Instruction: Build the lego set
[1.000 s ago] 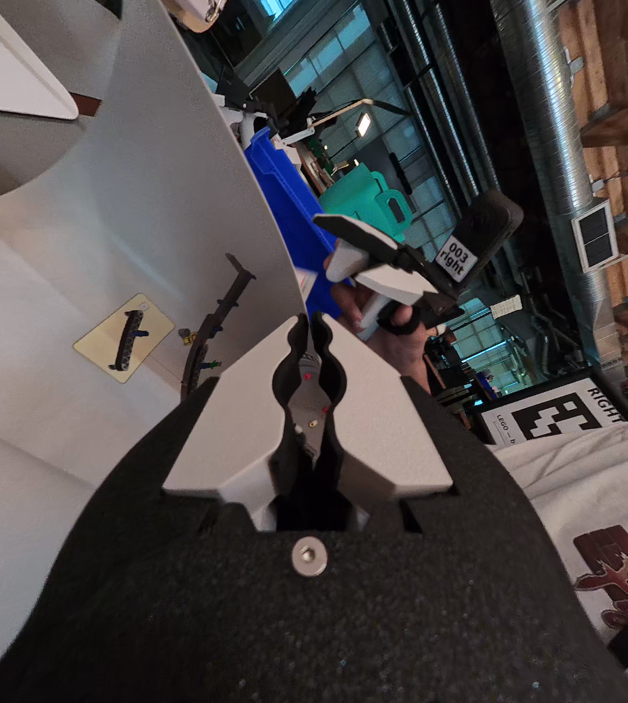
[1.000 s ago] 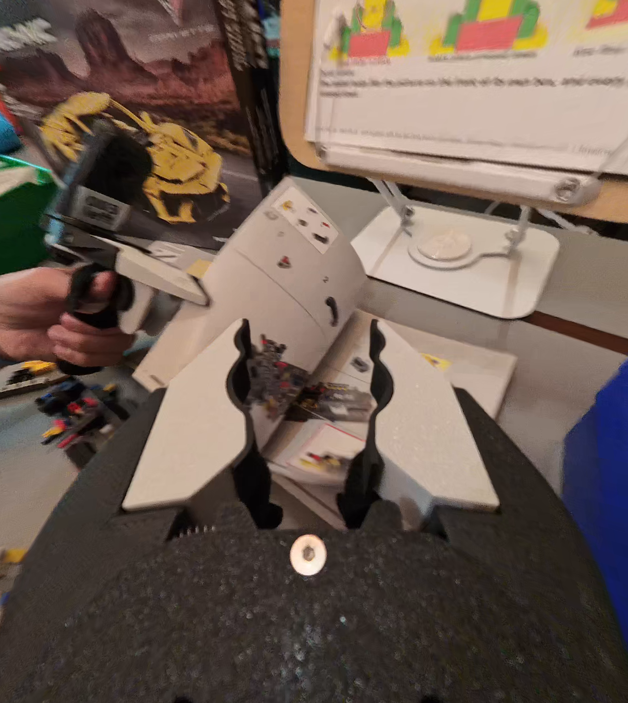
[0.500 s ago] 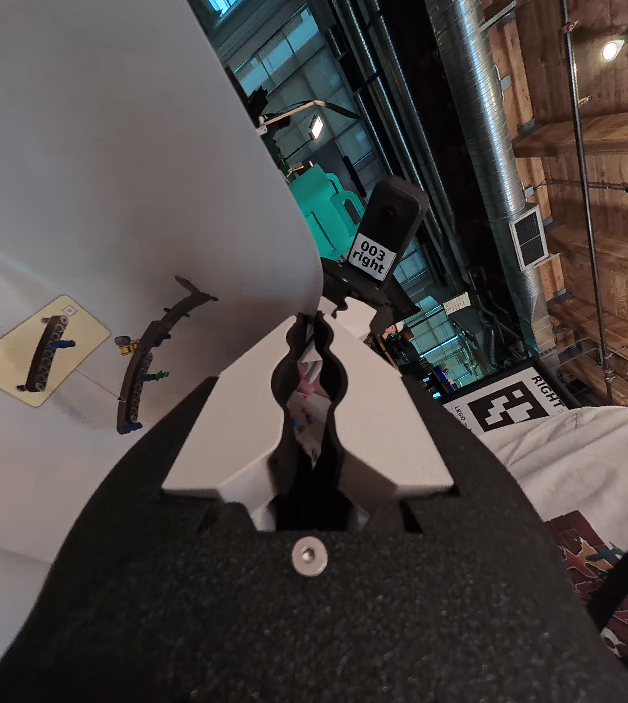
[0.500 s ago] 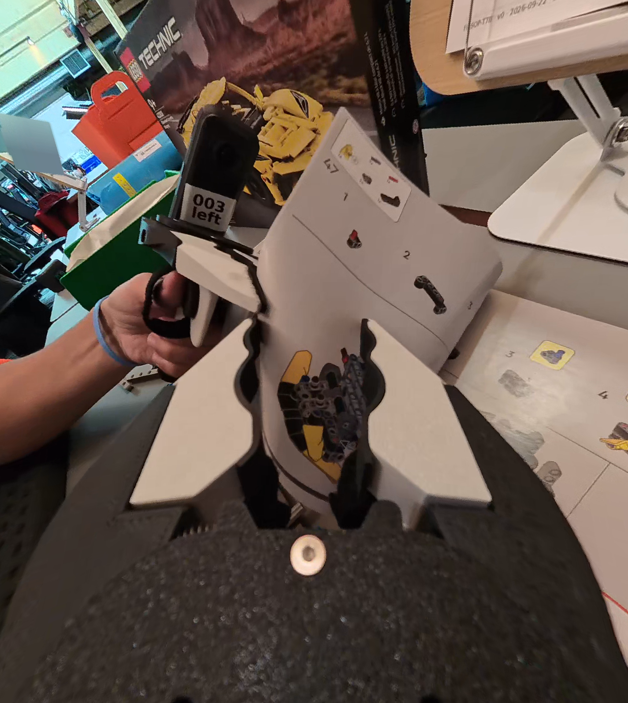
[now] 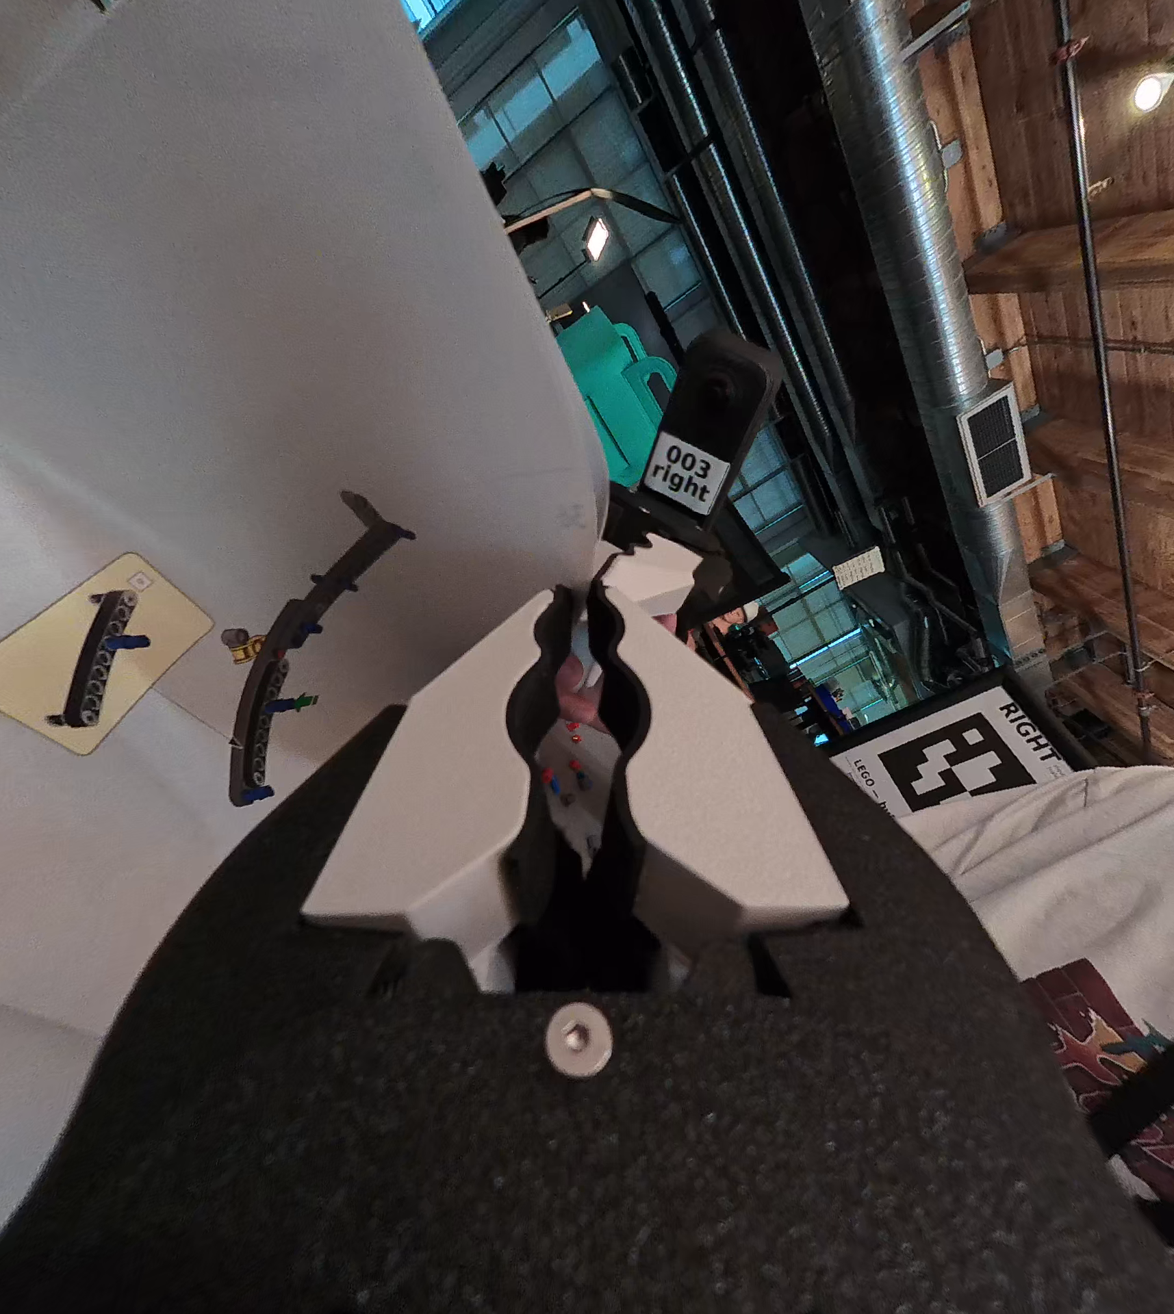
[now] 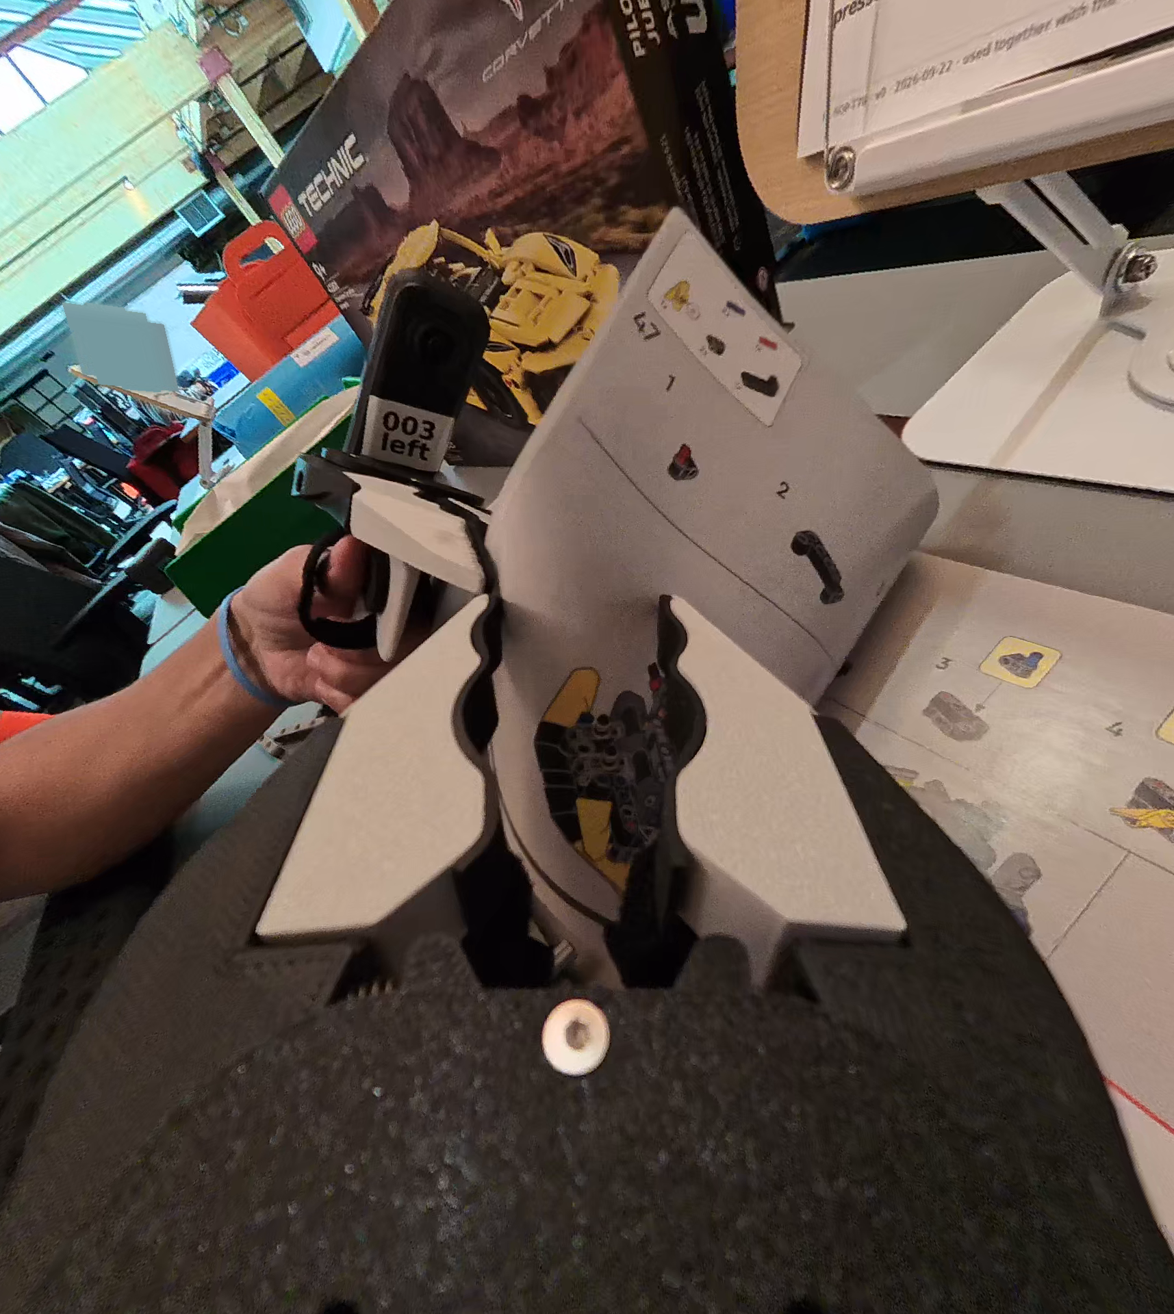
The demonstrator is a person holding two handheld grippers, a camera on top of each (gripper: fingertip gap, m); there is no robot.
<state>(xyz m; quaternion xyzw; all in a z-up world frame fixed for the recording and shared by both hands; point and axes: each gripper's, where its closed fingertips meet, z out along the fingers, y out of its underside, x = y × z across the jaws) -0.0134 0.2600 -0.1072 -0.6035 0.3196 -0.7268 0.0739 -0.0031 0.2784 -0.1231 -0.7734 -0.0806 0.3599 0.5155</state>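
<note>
A grey page [image 5: 214, 320] of the lego instruction booklet is lifted and curls upward. My left gripper [image 5: 573, 594] is shut on the page's edge at its fingertips. In the right wrist view the left gripper [image 6: 481, 547] pinches the left edge of the raised page [image 6: 676, 554]. My right gripper [image 6: 577, 618] is open, and the lower part of the page stands between its two fingers. It also shows in the left wrist view [image 5: 641, 569], just behind the page edge. The rest of the booklet [image 6: 1067, 746] lies flat on the table.
The lego set's box [image 6: 498, 178] stands behind the booklet. A white document stand [image 6: 1067, 341] with a clipboard is at the back right. A green bin [image 6: 249, 526] and an orange container [image 6: 264, 298] are at the left. A person's forearm [image 6: 107, 768] holds the left gripper.
The left gripper has lifted the page higher and curled it over. The right gripper has moved in close, so that the page now stands between its open fingers.
</note>
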